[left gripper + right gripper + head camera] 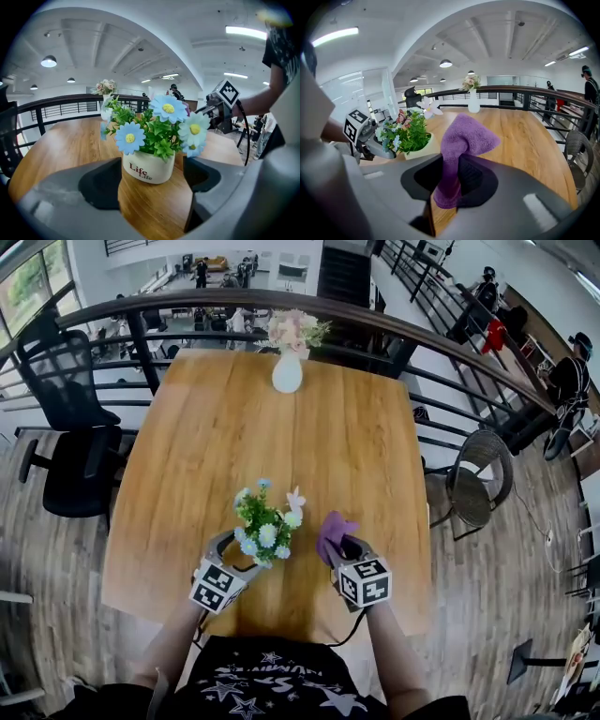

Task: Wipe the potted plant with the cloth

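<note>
While cloth (pixel 461 140) is pinched — pot (pixel 149 168) between left fingers (pixel 101 185).

Inventory, table and surroundings:

- Square light-wood table (pixel 356 427): one.
- Small potted plant (pixel 265 521), green plastic leaves with blue and white daisies in a cream ceramic pot: one, at 6 o'clock on the table.
- Purple terry cloth (pixel 333 526): one, at 3 o'clock of the plant.
- White ceramic vase (pixel 287 373) with pale flowers: one, at 12 o'clock on the table.
- Grey two-jaw grippers with marker cubes: two, the left gripper (pixel 242 554) and the right gripper (pixel 342 547).
- Black office chair (pixel 75 470): one, at 9 o'clock of the table.
- Round wicker chair (pixel 478 479): one, at 3 o'clock.
</note>
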`<action>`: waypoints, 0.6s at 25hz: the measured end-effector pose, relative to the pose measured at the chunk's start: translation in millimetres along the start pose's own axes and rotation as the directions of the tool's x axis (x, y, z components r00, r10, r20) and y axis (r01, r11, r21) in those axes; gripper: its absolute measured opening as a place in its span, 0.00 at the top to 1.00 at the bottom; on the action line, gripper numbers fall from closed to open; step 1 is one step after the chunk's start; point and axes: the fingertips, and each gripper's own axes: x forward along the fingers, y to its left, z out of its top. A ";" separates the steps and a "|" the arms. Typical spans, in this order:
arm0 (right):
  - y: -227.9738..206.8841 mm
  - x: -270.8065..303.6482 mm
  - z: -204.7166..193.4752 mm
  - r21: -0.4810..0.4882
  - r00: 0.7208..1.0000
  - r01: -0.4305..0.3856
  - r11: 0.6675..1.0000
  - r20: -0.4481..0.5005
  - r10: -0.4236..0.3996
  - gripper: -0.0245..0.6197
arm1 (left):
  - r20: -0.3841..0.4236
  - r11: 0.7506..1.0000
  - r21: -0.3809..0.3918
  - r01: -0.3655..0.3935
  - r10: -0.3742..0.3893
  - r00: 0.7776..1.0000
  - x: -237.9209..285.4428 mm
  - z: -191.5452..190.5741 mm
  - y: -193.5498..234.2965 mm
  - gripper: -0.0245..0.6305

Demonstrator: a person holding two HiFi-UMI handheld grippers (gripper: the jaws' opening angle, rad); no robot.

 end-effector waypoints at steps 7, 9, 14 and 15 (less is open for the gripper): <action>3.6 39.1 14.2 -0.191 0.986 -0.164 0.968 -0.043 0.159 0.83 | -0.024 0.999 0.017 -0.052 0.052 0.998 11.7 0.7 5.6 0.33; 4.0 50.8 20.9 -0.231 0.979 -0.205 0.951 -0.041 0.201 0.83 | -0.029 0.998 0.024 -0.055 0.056 0.998 12.8 1.8 5.8 0.31; 10.6 75.0 28.9 -0.338 0.952 -0.304 0.891 -0.079 0.295 0.83 | -0.044 0.998 0.032 -0.062 0.063 0.997 18.4 1.8 5.4 0.31; 12.4 79.2 28.5 -0.352 0.947 -0.322 0.879 -0.092 0.309 0.83 | -0.046 0.997 0.034 -0.069 0.070 0.996 19.2 1.7 6.1 0.31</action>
